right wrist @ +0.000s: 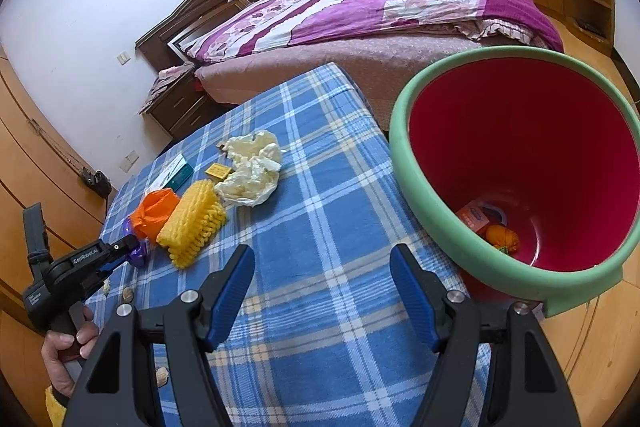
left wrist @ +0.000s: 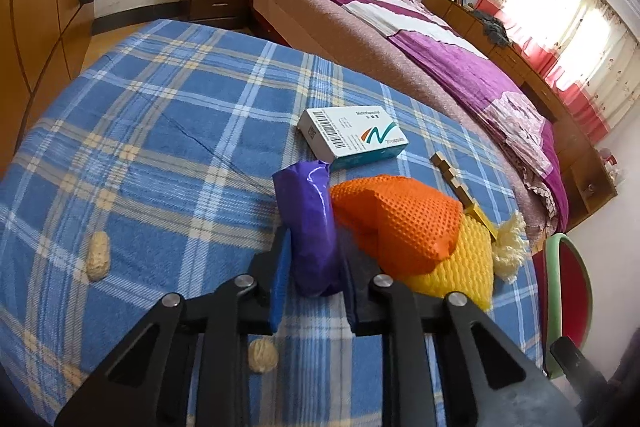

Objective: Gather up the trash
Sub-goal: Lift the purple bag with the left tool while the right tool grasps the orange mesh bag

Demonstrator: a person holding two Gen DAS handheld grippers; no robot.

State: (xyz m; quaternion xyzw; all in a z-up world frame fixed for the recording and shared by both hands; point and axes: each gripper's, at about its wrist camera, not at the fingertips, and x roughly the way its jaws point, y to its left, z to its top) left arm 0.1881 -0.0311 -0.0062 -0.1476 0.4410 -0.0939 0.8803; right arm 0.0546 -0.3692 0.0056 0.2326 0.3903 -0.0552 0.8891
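Observation:
My left gripper [left wrist: 314,263] is shut on a purple plastic wrapper [left wrist: 310,223], just above the blue plaid table cover [left wrist: 160,131]; it also shows in the right wrist view [right wrist: 134,251]. Next to it lie an orange foam net [left wrist: 400,219] and a yellow foam net [left wrist: 460,267]. A white medicine box [left wrist: 352,137] lies beyond. My right gripper [right wrist: 322,291] is open and empty over the table's near part, beside the red bin with a green rim [right wrist: 520,163]. Crumpled cream paper [right wrist: 252,167] lies mid-table.
Peanut shells [left wrist: 98,255] and a walnut [left wrist: 263,355] lie on the cover. A small wooden stick [left wrist: 452,179] and a yellow card [right wrist: 218,170] lie near the box. The bin holds an orange packet [right wrist: 474,217]. A bed [left wrist: 400,39] stands behind the table.

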